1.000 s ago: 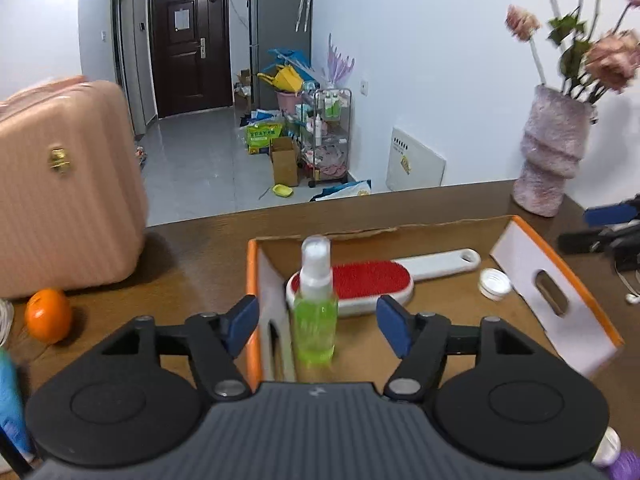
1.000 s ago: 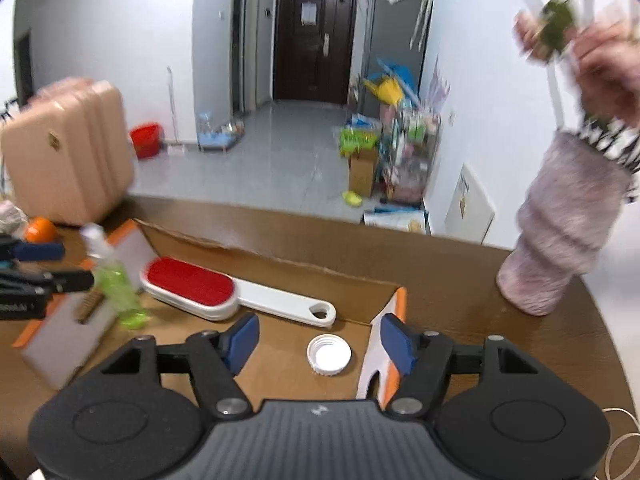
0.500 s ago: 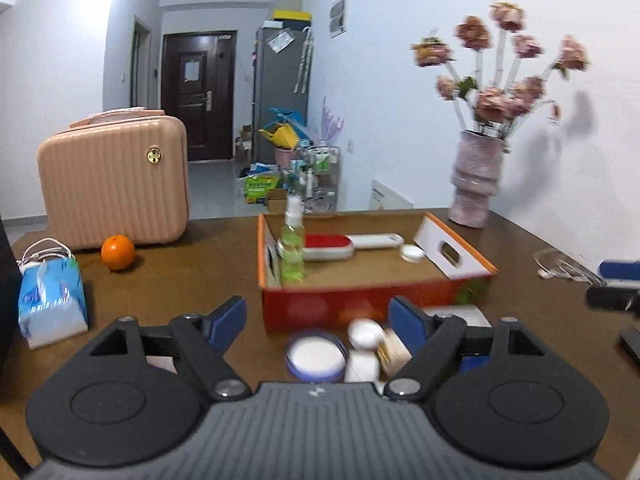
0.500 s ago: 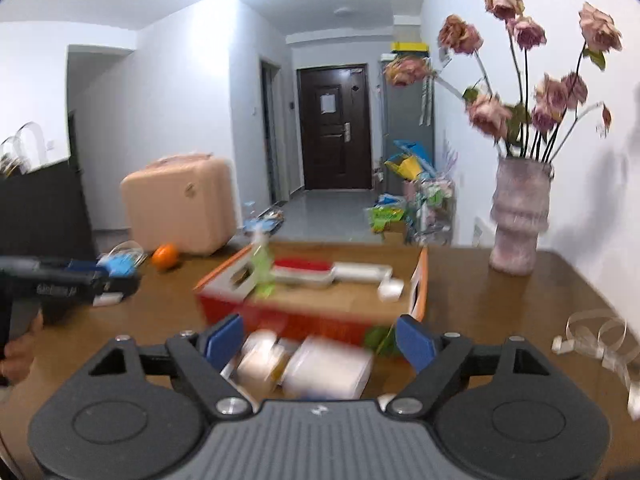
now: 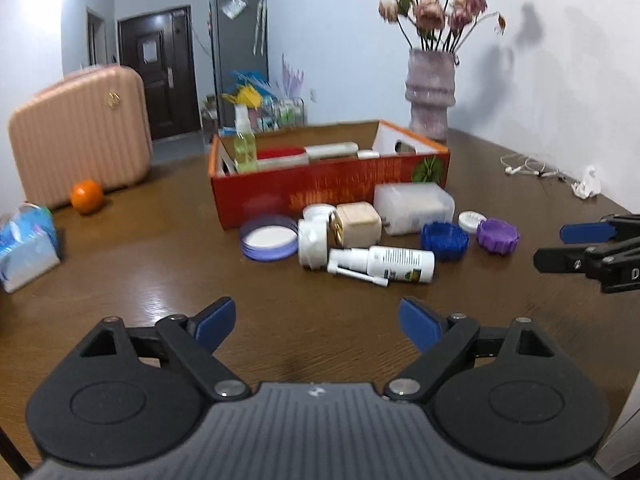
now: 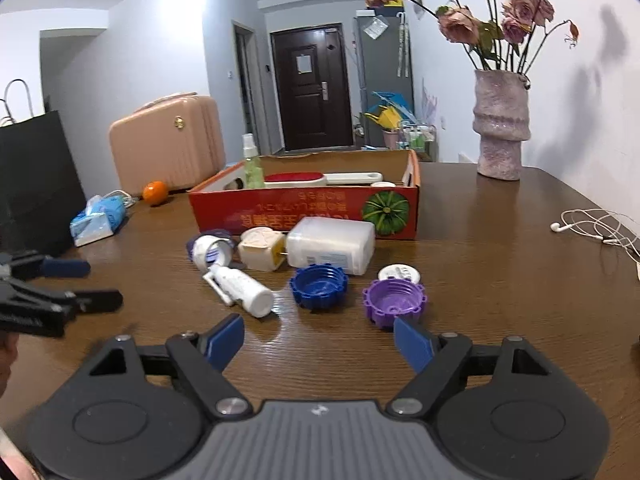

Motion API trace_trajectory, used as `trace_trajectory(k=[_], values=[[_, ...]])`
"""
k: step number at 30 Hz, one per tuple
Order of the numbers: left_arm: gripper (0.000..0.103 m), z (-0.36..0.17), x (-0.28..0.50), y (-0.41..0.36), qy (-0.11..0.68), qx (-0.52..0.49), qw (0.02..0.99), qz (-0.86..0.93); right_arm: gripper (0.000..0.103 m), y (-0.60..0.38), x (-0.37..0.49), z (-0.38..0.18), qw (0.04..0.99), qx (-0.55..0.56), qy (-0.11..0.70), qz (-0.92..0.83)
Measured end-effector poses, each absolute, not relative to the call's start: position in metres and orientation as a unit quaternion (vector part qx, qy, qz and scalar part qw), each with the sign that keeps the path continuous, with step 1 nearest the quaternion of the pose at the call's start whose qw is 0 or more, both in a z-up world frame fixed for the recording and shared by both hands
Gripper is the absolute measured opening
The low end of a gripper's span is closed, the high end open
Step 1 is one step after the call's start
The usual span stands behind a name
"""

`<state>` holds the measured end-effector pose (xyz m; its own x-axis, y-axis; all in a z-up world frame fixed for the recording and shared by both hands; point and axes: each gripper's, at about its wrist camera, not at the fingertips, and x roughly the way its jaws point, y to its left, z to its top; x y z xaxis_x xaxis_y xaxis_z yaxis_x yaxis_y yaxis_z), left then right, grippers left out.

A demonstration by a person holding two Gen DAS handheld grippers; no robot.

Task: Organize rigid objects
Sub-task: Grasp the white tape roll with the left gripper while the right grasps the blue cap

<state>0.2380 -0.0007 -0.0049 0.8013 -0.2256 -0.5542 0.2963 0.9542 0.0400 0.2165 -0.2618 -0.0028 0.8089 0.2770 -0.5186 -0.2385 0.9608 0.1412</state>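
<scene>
A red cardboard box [image 5: 332, 192] [image 6: 304, 212] holds an upright green spray bottle [image 5: 245, 146], a red lint brush [image 5: 280, 155] and a white cap. In front of it lie a lavender lid [image 5: 269, 237], a tipped white jar [image 5: 313, 240], a beige block [image 5: 356, 224], a translucent box [image 5: 414, 208], a white spray bottle [image 5: 384, 264], a blue cap [image 6: 319, 284] and a purple cap [image 6: 394, 303]. My left gripper [image 5: 316, 322] hovers short of them, jaws opening, nothing between. My right gripper [image 6: 319, 340] sits near the caps, jaws closing slightly, also empty.
A pink suitcase [image 5: 80, 136], an orange [image 5: 87, 196] and a tissue pack [image 5: 26, 240] stand at the left. A black bag [image 6: 32, 184] is at the far left. The flower vase [image 6: 502, 124] and white earphones [image 6: 592, 226] are at the right.
Both grippers have drawn back from above the box to the near side of the table. The loose items in front of the box came into view. Both jaws stand wider.
</scene>
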Motion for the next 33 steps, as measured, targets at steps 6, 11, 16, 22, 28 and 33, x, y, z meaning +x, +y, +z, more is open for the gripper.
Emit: trace_trajectory(k=[6, 11, 16, 22, 28, 33], values=[[0.09, -0.023, 0.266, -0.007, 0.283, 0.026, 0.947, -0.152, 0.069, -0.252, 0.229, -0.012, 0.949, 0.029, 0.284, 0.137], [0.071, -0.025, 0.303, -0.006, 0.285, -0.011, 0.946, -0.154, 0.057, -0.227, 0.249, -0.012, 0.94, 0.009, 0.284, 0.188], [0.057, -0.023, 0.346, -0.011, 0.296, -0.017, 0.944, -0.141, 0.047, -0.204, 0.28, -0.016, 0.938, -0.016, 0.288, 0.195], [0.029, -0.03, 0.367, -0.007, 0.308, -0.022, 0.941, -0.142, 0.045, -0.197, 0.304, -0.019, 0.942, -0.04, 0.291, 0.162], [0.024, -0.03, 0.358, -0.01, 0.3, 0.0, 0.943, -0.141, 0.051, -0.208, 0.323, -0.036, 0.944, -0.046, 0.306, 0.115], [0.024, -0.015, 0.337, -0.005, 0.277, -0.004, 0.953, -0.126, 0.049, -0.214, 0.332, -0.042, 0.939, -0.025, 0.321, 0.117]])
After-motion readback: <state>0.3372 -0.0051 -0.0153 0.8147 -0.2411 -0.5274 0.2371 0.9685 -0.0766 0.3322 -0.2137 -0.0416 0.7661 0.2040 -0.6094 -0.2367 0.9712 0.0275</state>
